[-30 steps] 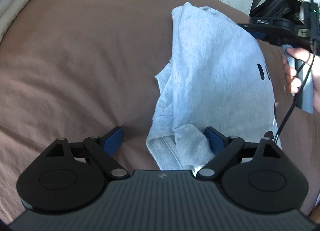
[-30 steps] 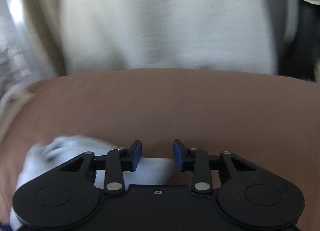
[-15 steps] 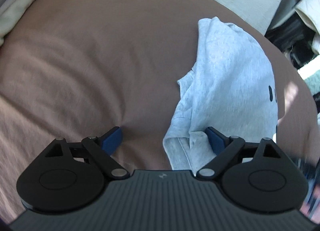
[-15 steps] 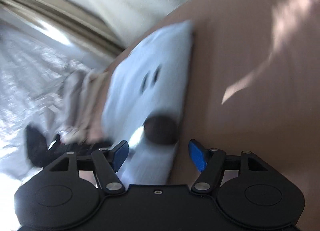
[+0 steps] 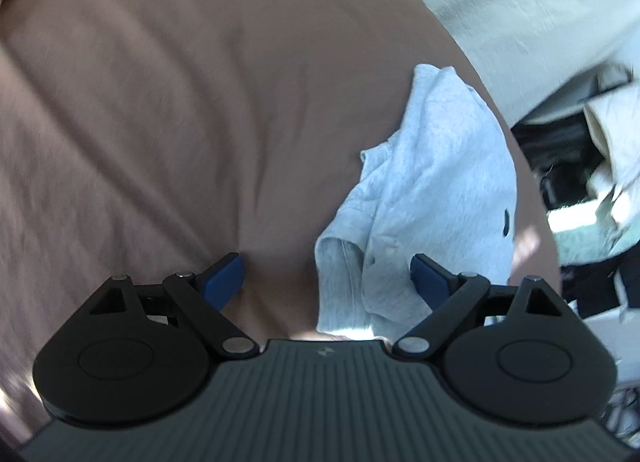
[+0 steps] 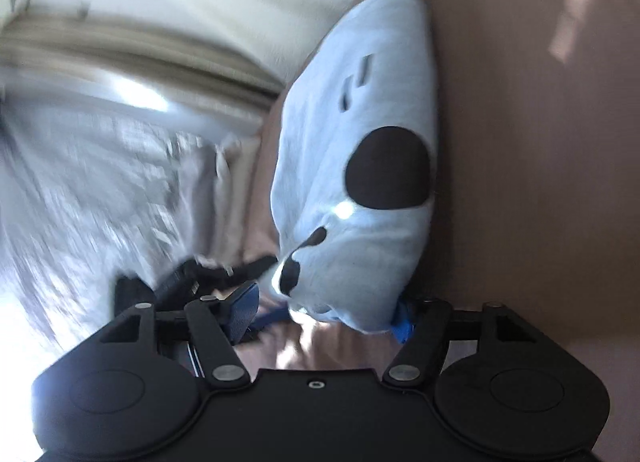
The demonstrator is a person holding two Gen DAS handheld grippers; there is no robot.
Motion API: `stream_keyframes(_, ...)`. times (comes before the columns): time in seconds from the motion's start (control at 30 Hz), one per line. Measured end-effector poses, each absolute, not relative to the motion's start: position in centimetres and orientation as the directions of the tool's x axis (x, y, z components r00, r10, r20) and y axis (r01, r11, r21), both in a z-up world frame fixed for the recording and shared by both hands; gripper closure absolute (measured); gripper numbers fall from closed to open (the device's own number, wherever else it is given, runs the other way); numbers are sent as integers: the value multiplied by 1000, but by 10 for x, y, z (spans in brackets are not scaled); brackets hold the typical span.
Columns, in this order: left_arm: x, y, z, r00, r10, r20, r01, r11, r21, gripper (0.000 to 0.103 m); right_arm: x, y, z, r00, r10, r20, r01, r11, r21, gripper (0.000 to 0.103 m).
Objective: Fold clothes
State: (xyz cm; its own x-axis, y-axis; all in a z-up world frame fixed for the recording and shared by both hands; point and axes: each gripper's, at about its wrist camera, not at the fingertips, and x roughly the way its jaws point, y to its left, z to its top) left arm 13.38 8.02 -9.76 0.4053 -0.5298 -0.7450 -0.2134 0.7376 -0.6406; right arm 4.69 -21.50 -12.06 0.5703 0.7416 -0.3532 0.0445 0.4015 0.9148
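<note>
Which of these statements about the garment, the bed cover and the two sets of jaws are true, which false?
1. The grey garment lies on a brown cover. True.
2. The garment is spread out flat. False: it is already folded over and bunched.
3. The left gripper is open. True.
4. The right gripper is clamped on the garment. False: its jaws have just been opening, the garment's near end lying between them.
5. The garment bears black markings. True.

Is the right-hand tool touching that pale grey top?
Cannot tell. In the right wrist view the grey top reaches between the right tool's open jaws, hiding one pad; no plain contact or gap shows.
</note>
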Motion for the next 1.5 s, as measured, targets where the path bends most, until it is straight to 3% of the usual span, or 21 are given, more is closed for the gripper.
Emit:
stream_keyframes(0.07, 133, 77, -98, 401, -545, -737, -214, 726, -653, 12, 46, -220, -128, 603, 725, -334, 94, 352, 931, 27)
stream_keyframes(0.2, 123, 75, -101, 398, -607, -688, -264, 642, -720, 12, 52, -217, -135, 671, 626, -398, 242, 322, 915, 26)
stream_keyframes(0.27, 111, 76, -104, 402, -655, -640, -293, 571, -767, 12, 59, -206, -128, 690, 593, -416, 231, 364, 902, 44)
stream_keyframes(0.3, 108, 74, -108, 396, -676, -621, -307, 540, -784, 12, 62, -200, -123, 683, 592, -428, 219, 393, 893, 63)
stream_keyframes(0.43, 101, 72, -119, 421, -716, -557, -375, 421, -826, 12, 72, -197, -101, 688, 627, -366, 204, 317, 926, 71)
stream_keyframes(0.63, 99, 69, -131, 562, -691, -454, -431, 224, -874, 12, 85, -196, -90, 679, 698, -229, 279, 44, 959, 73)
stream_keyframes(0.83, 97, 68, -128, 602, -681, -417, -424, 170, -890, 12, 81, -186, -89, 680, 694, -236, 288, 43, 957, 74)
stream_keyframes(0.93, 81, 74, -116, 640, -701, -315, -361, 87, -929, 12, 84, -186, -102, 708, 687, -164, 311, -95, 945, 74)
stream_keyframes(1.17, 67, 63, -101, 771, -628, -105, -230, -121, -966, 4, 96, -183, -101, 726, 677, -123, 338, -196, 921, 74)
stream_keyframes(1.5, 110, 53, -100, 751, -615, -239, -266, 49, -963, 5, 75, -198, -109, 685, 717, -129, 337, -155, 929, 74)
